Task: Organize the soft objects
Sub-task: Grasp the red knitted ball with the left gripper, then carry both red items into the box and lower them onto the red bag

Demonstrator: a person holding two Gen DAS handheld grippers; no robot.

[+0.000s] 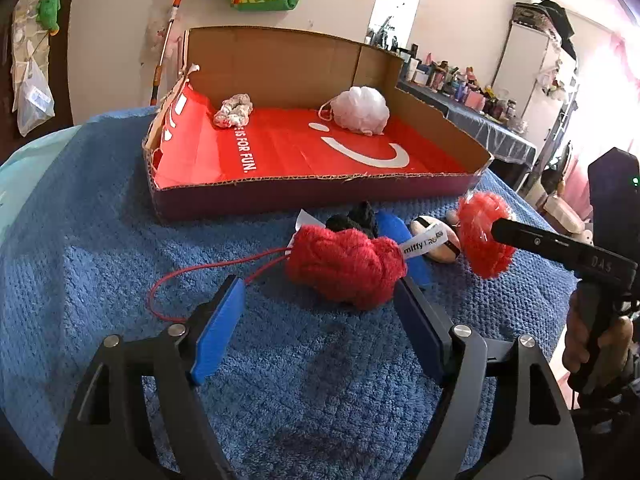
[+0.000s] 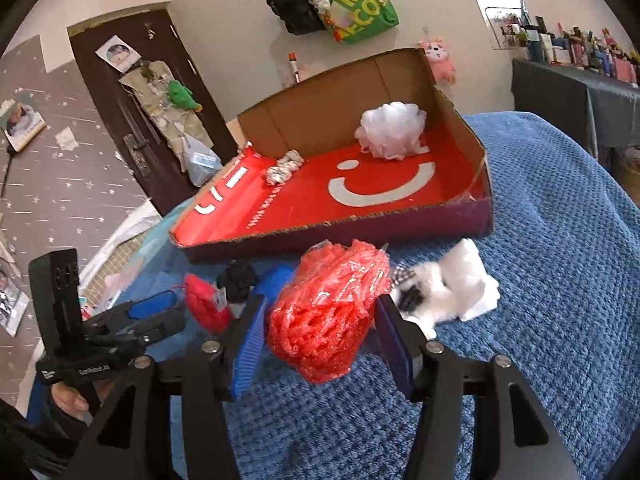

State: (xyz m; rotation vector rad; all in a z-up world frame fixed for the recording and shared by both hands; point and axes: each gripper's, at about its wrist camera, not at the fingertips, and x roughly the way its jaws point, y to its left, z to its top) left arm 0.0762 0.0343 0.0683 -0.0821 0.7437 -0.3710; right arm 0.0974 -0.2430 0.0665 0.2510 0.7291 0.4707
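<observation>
My left hand-held gripper (image 1: 316, 312) points down at the blue blanket (image 1: 120, 248), its blue pads spread apart. The red knitted toy (image 1: 346, 266) lies on the blanket at their tips: the right pad sits just beside the toy's edge, the left pad is clear of it, and nothing is gripped. A thin red cord (image 1: 176, 280) loops from the toy past the left pad. Behind the toy, a black knitted piece (image 1: 354, 222), a blue soft thing (image 1: 394, 232) and a small plush with a white label (image 1: 436, 244) lie close together in front of the box.

The cardboard box (image 1: 440, 120) stands further back on the blanket, its floor lined with a red sheet bearing a white smile. Inside it, a crumpled white-and-red cloth (image 1: 234, 110) lies toward the left and a white mesh puff (image 1: 362, 110) toward the right, well apart.

My right hand-held gripper (image 2: 320, 316) has its pads on either side of the red mesh puff (image 2: 326, 312). The puff fills the gap and hangs between them, off the blanket, so it looks held. Right of it, a black-and-white plush (image 2: 452, 284) lies on the blanket, just beside the right pad, near the box's front wall
</observation>
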